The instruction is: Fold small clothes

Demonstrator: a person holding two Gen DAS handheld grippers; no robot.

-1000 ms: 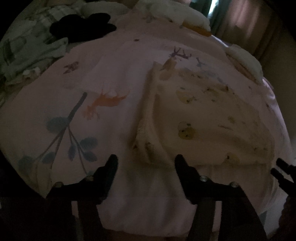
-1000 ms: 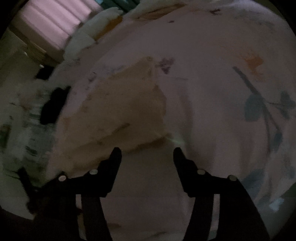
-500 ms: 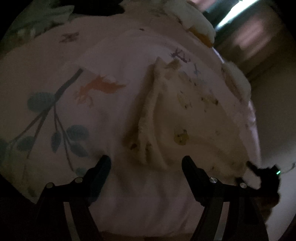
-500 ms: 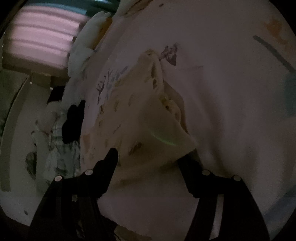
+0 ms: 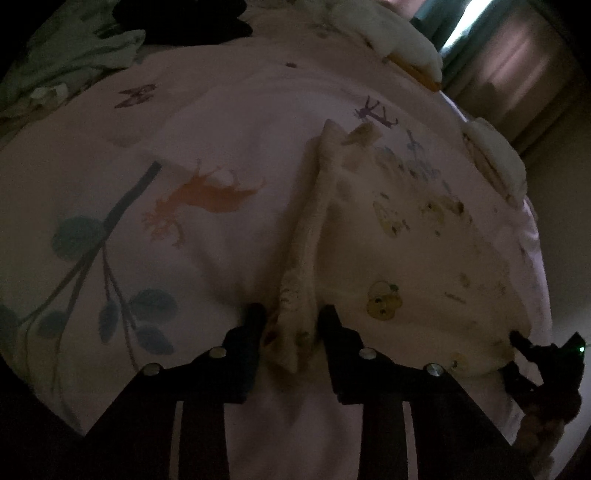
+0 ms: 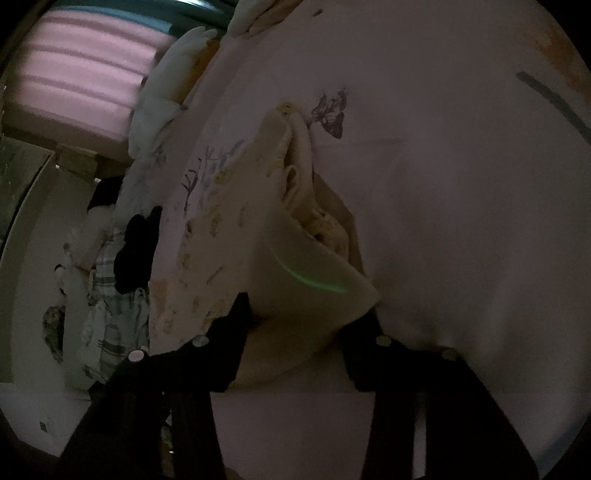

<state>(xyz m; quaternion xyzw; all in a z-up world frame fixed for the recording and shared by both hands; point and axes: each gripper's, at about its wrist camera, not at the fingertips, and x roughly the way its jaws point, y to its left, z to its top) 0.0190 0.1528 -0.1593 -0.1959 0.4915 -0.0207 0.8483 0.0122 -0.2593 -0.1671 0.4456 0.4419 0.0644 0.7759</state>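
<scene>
A small cream garment with yellow prints lies on a pale pink printed bed sheet. My left gripper has closed on the garment's near left corner, with folded fabric pinched between its fingers. My right gripper holds the garment's other near corner; the cloth is lifted and curls up between its fingers. The right gripper also shows at the right edge of the left wrist view, at the garment's right corner.
A dark garment and pale green and plaid clothes lie at the far left of the bed. White pillows or folded items sit at the far edge. A window with a curtain is beyond the bed.
My left gripper moved in and its fingers narrowed from wide open onto the garment's left corner. My right gripper came down on the other corner and lifted it.
</scene>
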